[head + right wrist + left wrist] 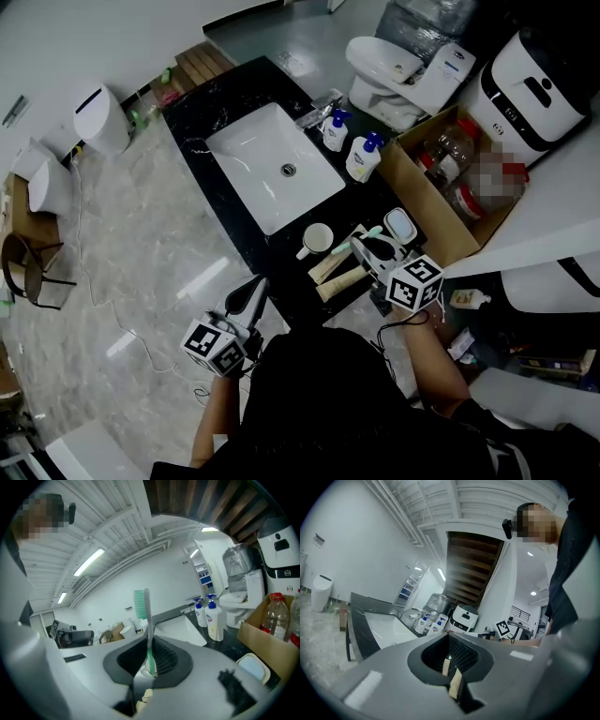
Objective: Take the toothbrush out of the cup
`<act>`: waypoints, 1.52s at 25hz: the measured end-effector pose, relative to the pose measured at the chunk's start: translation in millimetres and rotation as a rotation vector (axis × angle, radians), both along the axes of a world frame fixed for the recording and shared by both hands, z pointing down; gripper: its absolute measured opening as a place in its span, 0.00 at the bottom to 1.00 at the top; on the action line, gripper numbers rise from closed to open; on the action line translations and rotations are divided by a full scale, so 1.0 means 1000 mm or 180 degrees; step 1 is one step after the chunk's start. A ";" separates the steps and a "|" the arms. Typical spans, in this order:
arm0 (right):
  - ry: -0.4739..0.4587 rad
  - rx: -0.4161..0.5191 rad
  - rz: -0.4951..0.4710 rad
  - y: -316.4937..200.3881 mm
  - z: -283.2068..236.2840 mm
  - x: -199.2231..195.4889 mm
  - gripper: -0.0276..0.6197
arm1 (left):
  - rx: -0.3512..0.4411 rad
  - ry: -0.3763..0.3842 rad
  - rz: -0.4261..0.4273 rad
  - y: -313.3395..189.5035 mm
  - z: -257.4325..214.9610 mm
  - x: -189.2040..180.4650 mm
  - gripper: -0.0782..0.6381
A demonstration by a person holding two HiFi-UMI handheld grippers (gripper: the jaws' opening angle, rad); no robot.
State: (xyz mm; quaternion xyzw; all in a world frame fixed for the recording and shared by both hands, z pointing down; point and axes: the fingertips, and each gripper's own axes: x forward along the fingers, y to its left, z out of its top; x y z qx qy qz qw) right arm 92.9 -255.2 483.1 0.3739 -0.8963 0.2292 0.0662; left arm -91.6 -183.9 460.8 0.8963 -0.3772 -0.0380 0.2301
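A white cup (317, 239) stands on the black countertop (216, 103), just in front of the sink. My right gripper (364, 247) is to the right of the cup and shut on the toothbrush (361, 236), which is clear of the cup. In the right gripper view the toothbrush (148, 634) stands upright between the jaws of the right gripper (150, 662), green bristles on top. My left gripper (249, 296) hangs off the counter's front edge, left of the cup. In its own view the left gripper (452, 667) is shut with nothing in it.
A white sink (272, 164) is set in the counter. Two pump bottles (349, 145) stand behind it. Beige tubes or boxes (337, 272) lie by the cup, and a small dish (400, 225) is near. A cardboard box (412, 192) with bottles stands at the right.
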 end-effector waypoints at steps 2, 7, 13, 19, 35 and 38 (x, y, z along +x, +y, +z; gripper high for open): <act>0.0018 -0.0018 0.0036 0.005 0.003 0.005 0.10 | 0.0026 0.0002 0.0059 0.000 -0.001 0.003 0.12; 0.0027 -0.0061 0.0163 0.017 0.009 0.022 0.10 | -0.0009 -0.0013 0.0107 -0.001 -0.003 0.010 0.12; 0.0047 -0.0109 0.0292 0.032 0.016 0.038 0.10 | 0.0000 -0.0005 0.0227 0.000 0.000 0.017 0.12; 0.0091 -0.0135 0.0320 0.039 0.020 0.051 0.10 | -0.0042 -0.0045 0.0264 0.000 0.003 0.024 0.12; 0.0065 -0.0262 0.0249 0.054 0.039 0.059 0.10 | -0.0039 -0.0119 0.0339 -0.001 0.004 0.037 0.12; 0.0018 -0.0285 0.0263 0.055 0.040 0.061 0.10 | -0.0038 -0.0113 0.0353 0.000 0.004 0.039 0.12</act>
